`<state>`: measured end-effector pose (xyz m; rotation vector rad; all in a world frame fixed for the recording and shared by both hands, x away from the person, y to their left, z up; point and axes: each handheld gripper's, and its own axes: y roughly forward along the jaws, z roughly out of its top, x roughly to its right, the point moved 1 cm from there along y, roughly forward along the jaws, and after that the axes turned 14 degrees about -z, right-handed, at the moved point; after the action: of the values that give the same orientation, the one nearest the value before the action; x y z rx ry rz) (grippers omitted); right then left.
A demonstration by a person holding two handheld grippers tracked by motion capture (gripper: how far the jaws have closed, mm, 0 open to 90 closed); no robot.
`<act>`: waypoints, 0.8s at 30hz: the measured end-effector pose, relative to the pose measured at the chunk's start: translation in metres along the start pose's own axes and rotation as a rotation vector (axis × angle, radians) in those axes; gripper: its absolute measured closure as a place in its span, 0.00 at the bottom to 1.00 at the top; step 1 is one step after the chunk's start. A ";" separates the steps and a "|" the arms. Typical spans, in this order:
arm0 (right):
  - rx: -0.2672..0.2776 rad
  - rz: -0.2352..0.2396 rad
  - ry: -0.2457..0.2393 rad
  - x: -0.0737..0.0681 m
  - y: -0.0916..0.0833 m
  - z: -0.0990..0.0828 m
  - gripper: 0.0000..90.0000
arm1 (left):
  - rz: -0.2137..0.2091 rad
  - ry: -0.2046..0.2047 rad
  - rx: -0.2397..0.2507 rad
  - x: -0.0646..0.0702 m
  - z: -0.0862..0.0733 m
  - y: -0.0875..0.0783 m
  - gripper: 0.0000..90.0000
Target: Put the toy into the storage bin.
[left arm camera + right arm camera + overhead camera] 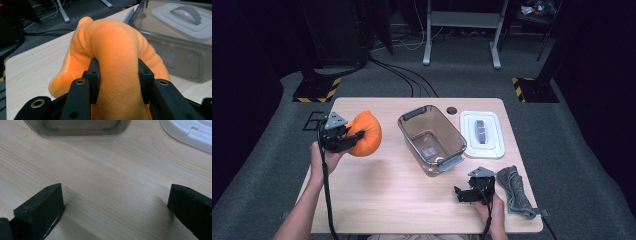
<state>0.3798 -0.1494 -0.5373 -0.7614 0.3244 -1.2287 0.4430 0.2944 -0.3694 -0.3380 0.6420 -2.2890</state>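
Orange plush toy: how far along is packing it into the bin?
Done: the left gripper is shut on the orange plush toy, held beside the clear bin. The white lid is off. In hand: carrying it. Left: drop it in, probably lid on. The right gripper rests open.

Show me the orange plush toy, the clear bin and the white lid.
orange plush toy [368, 134], high view, its rounded body.
clear bin [456, 134], high view, its right rim.
white lid [470, 147], high view, its flat front left corner.
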 end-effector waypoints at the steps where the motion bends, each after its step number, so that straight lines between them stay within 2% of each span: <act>1: 0.003 0.000 -0.012 0.001 0.000 0.000 0.00 | 0.004 0.008 0.004 0.000 0.006 0.001 0.71; 3: -0.002 -0.001 0.005 0.000 0.000 0.000 0.00 | 0.005 0.010 0.004 0.000 0.010 0.001 0.71; 12: 0.001 0.001 -0.006 0.000 0.000 0.000 0.00 | -0.005 0.023 0.006 0.001 0.031 0.012 0.71; 24: 0.002 0.002 -0.008 0.000 0.000 0.000 0.00 | -0.027 0.063 -0.006 0.008 0.057 0.028 0.70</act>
<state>0.3800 -0.1499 -0.5376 -0.7638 0.3168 -1.2235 0.4770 0.2511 -0.3359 -0.2794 0.6799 -2.3319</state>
